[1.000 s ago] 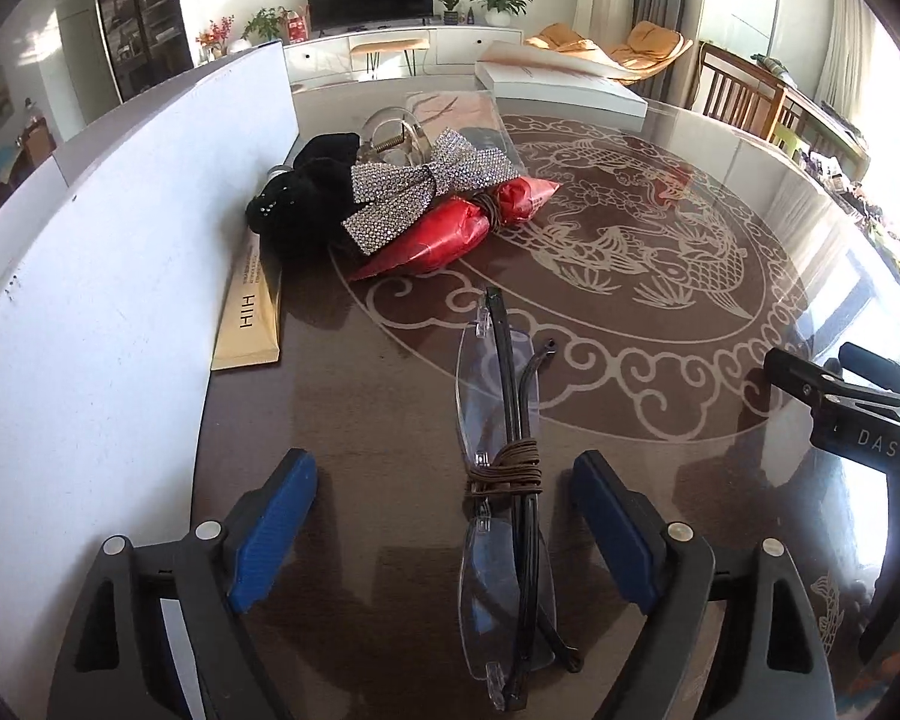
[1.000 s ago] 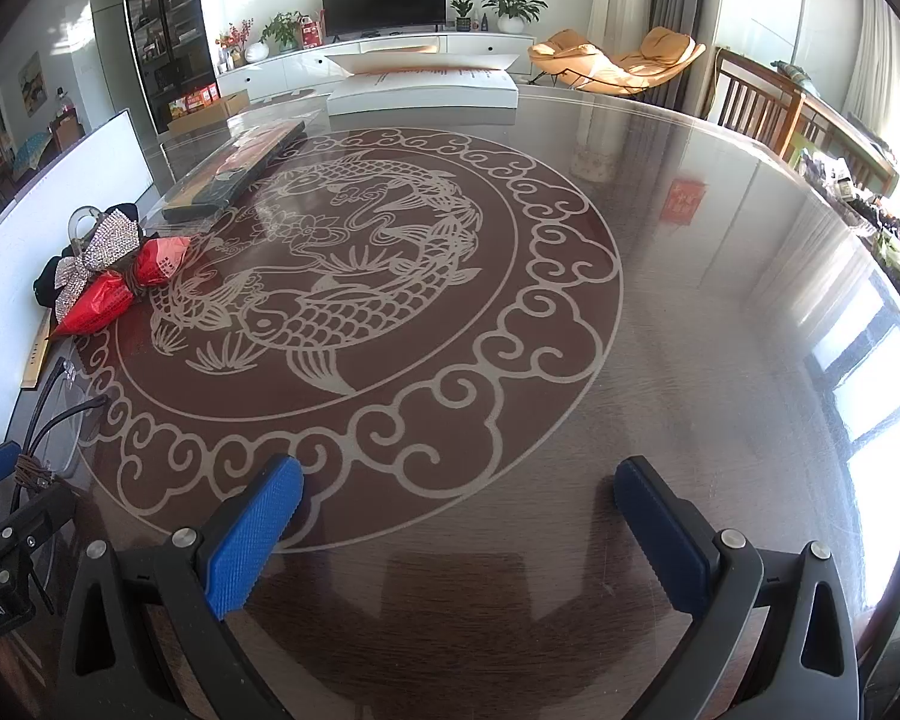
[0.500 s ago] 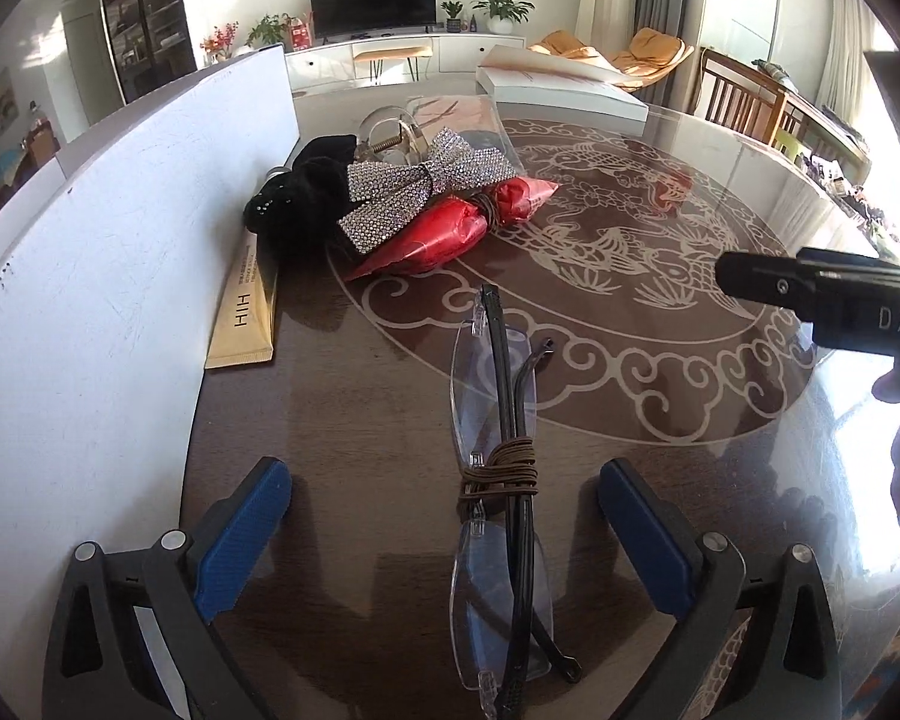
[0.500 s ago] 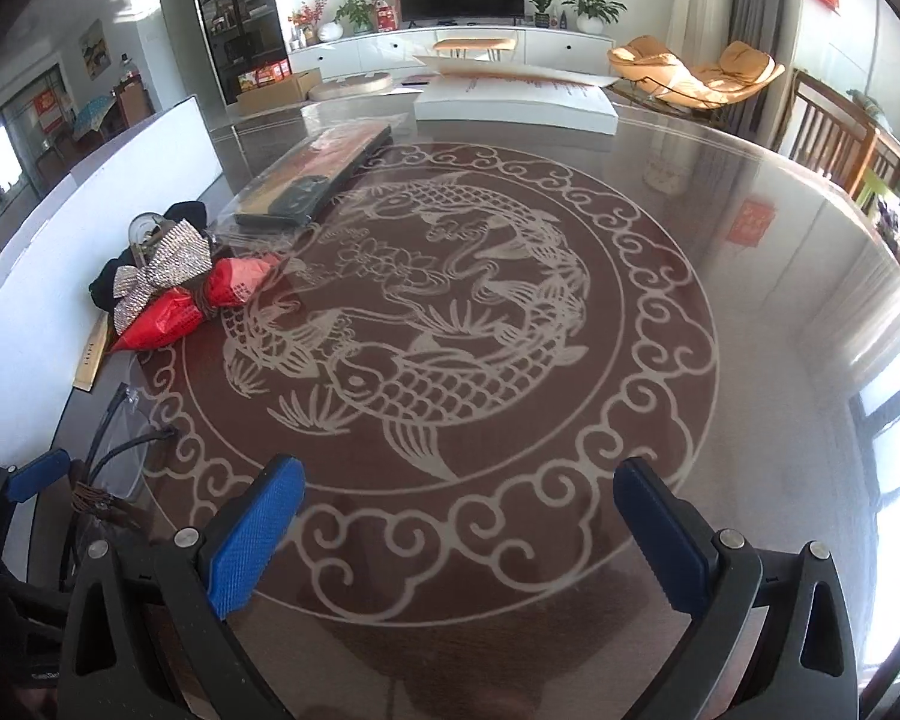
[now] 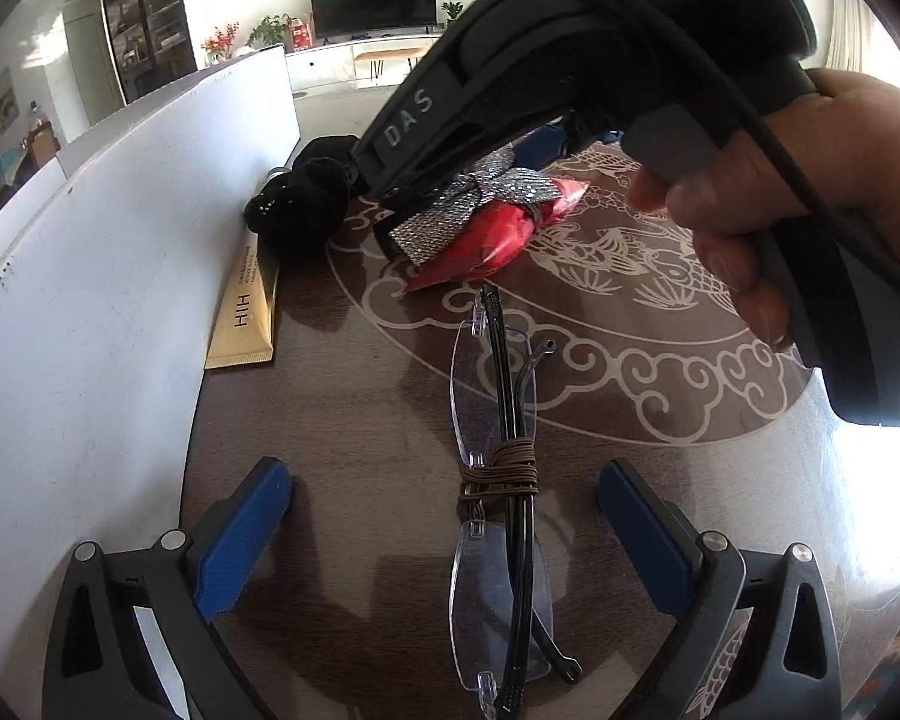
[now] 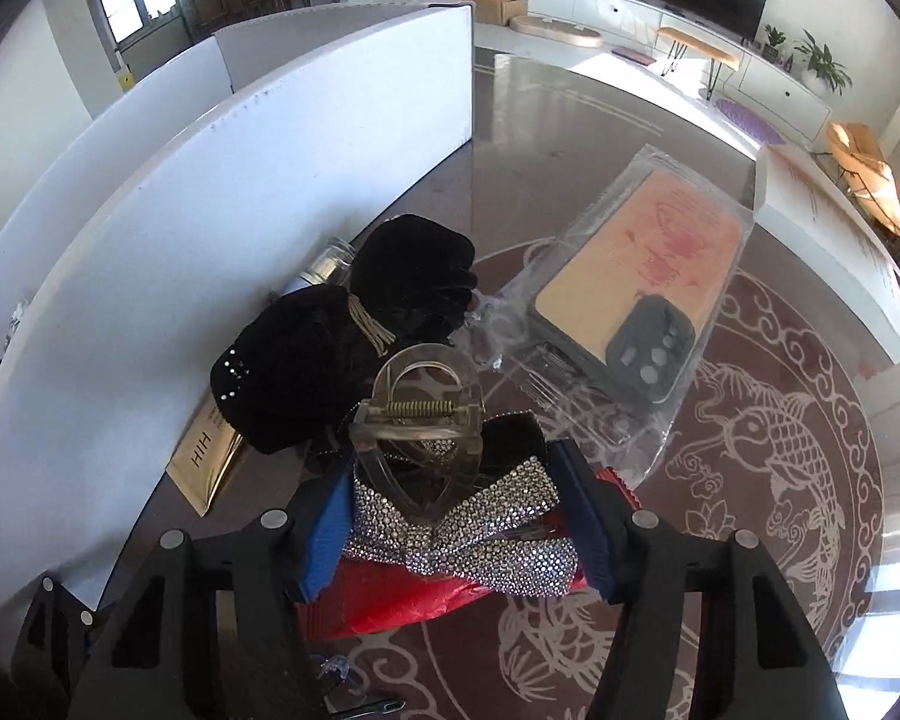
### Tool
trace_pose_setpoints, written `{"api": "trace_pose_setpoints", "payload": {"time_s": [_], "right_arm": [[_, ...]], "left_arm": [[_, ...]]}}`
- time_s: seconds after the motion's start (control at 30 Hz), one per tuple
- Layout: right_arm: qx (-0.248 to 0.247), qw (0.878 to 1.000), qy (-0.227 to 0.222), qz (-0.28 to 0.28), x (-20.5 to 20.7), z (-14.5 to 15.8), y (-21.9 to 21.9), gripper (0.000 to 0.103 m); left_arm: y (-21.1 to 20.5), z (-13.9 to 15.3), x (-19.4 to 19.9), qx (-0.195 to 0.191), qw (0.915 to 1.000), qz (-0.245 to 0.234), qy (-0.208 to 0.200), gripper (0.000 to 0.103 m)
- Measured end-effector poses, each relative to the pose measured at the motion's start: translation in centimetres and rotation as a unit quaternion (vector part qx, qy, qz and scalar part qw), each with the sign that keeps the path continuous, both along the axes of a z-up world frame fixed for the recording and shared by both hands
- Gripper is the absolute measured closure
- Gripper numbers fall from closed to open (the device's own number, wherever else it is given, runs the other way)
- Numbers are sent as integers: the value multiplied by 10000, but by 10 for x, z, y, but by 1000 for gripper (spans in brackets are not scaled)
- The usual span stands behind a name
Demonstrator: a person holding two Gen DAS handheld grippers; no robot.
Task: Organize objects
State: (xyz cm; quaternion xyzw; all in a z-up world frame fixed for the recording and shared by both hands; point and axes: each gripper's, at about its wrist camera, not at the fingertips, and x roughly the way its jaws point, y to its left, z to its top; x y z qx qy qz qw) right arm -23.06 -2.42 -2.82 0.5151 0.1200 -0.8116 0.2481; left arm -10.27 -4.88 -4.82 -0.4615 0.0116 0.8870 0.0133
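My left gripper point(image 5: 444, 528) is open, its blue fingers either side of folded rimless glasses point(image 5: 501, 480) tied with a brown cord, lying on the table. My right gripper point(image 6: 456, 516) has its blue fingers around a rhinestone bow hair clip point(image 6: 468, 534) with a clear claw point(image 6: 420, 420); it shows in the left wrist view point(image 5: 480, 198) too. The bow lies on a red foil packet point(image 6: 402, 600). A black velvet scrunchie point(image 6: 354, 348) lies behind it. Whether the pads touch the bow is unclear.
A white board point(image 5: 120, 228) walls the left side. A gold sachet point(image 5: 246, 312) lies along it. A bagged phone case point(image 6: 636, 300) lies behind right, a white box point(image 6: 834, 234) farther back. The table point(image 5: 660, 360) has a carp pattern.
My right gripper swung left across the table and now sits over the bow pile, its fingers narrowed around the bow. My left gripper stayed over the glasses.
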Motion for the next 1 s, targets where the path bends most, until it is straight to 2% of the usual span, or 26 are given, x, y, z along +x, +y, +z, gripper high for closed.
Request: {"api": "trace_pose_setpoints", "payload": {"time_s": [0.13, 0.23, 0.27, 0.3, 0.33, 0.37, 0.4, 0.47, 0.6, 0.77, 0.87, 1.0], "right_arm": [[-264, 9946, -448, -899, 18, -3, 72, 41], [-638, 9891, -799, -1064, 38, 2, 114, 39], [-850, 9864, -810, -1152, 43, 9, 129, 34], [-1013, 9841, -712, -1276, 50, 16, 144, 23], [-1080, 9830, -535, -1389, 56, 24, 157, 17], [-1043, 9830, -303, -1480, 63, 32, 168, 8], [-929, 9836, -105, -1540, 70, 38, 175, 4], [-680, 9843, 11, -1628, 83, 36, 188, 3], [-546, 9884, -221, -1398, 105, 17, 182, 3], [26, 9967, 59, -809, 121, -6, 131, 3], [405, 9945, 374, -893, 114, -13, 115, 3], [368, 9879, 495, -1421, 105, -17, 135, 3]], "left_arm": [[0, 0, 0, 1, 10000, 0, 0, 0], [0, 0, 0, 1, 10000, 1, -1, 0], [0, 0, -1, 1, 10000, 1, -1, 0], [0, 0, -1, 1, 10000, 1, -1, 0], [0, 0, -1, 4, 10000, 1, -1, 0], [0, 0, -1, 2, 10000, 1, -1, 0], [0, 0, -1, 3, 10000, 1, -1, 0], [0, 0, -1, 2, 10000, 3, 0, 0], [0, -1, -2, -1, 10000, 2, 1, 0], [0, -1, -2, 2, 10000, 3, 1, 0], [-1, -1, -2, -5, 10000, 3, 3, 0], [0, -1, -2, -7, 10000, 2, 3, 0]]}}
